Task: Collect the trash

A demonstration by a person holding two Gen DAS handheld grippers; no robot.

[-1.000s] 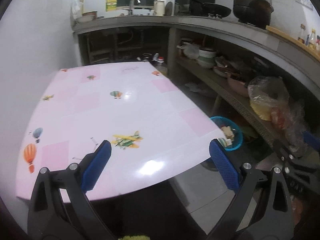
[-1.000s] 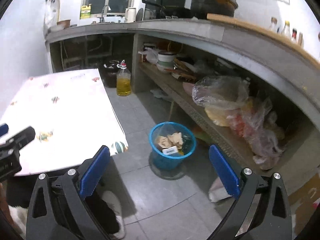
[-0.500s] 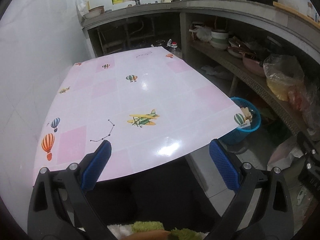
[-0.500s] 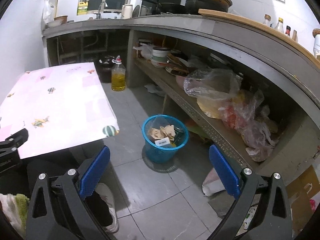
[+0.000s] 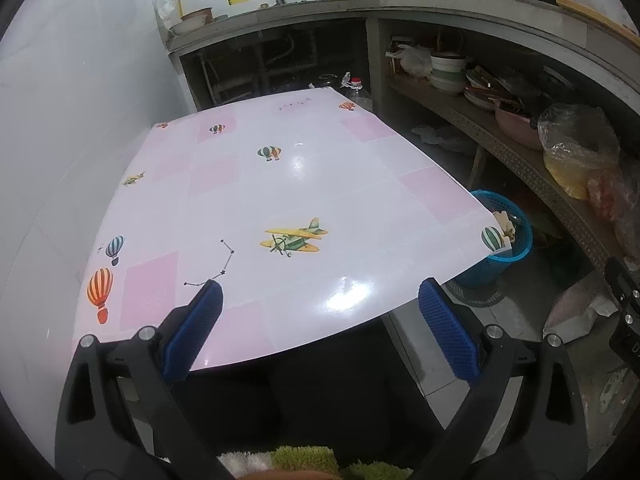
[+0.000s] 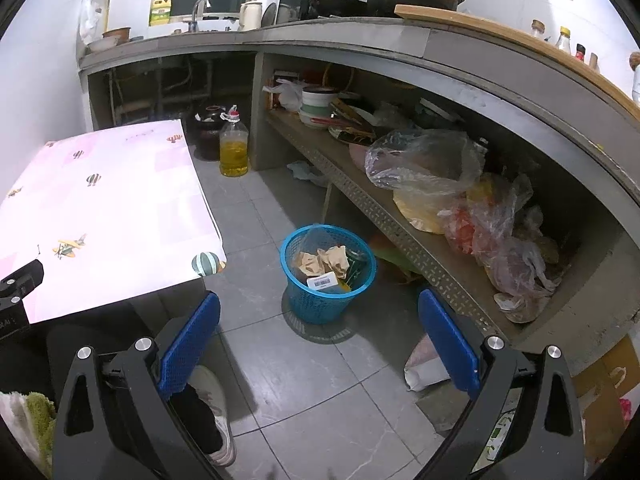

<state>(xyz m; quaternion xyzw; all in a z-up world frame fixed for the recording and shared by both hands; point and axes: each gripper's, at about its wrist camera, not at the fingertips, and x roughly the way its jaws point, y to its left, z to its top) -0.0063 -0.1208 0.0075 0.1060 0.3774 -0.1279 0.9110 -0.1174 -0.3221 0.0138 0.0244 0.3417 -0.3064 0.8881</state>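
Note:
A blue mesh trash basket [image 6: 326, 298] stands on the grey floor tiles beside the table corner; crumpled brown paper [image 6: 324, 260] and a labelled packet lie inside it. The left wrist view shows part of the same basket [image 5: 508, 240] behind the table's right corner. My right gripper [image 6: 318, 350] hangs open above the floor just in front of the basket, nothing between its blue pads. My left gripper [image 5: 320, 332] is open too, held over the near edge of the pink and white table [image 5: 280, 184], empty. No loose trash shows on the tabletop.
A low shelf [image 6: 400, 224] under the concrete counter holds plastic bags [image 6: 432, 164], bowls and dishes. An oil bottle [image 6: 233, 148] stands on the floor by the table's far corner. A white bag [image 6: 424, 364] lies on the floor at right. A shoe [image 6: 216, 420] shows below.
The left gripper has drawn back and lifted, so more of the tabletop shows. The right gripper has pulled away from the basket slightly. Both stayed open.

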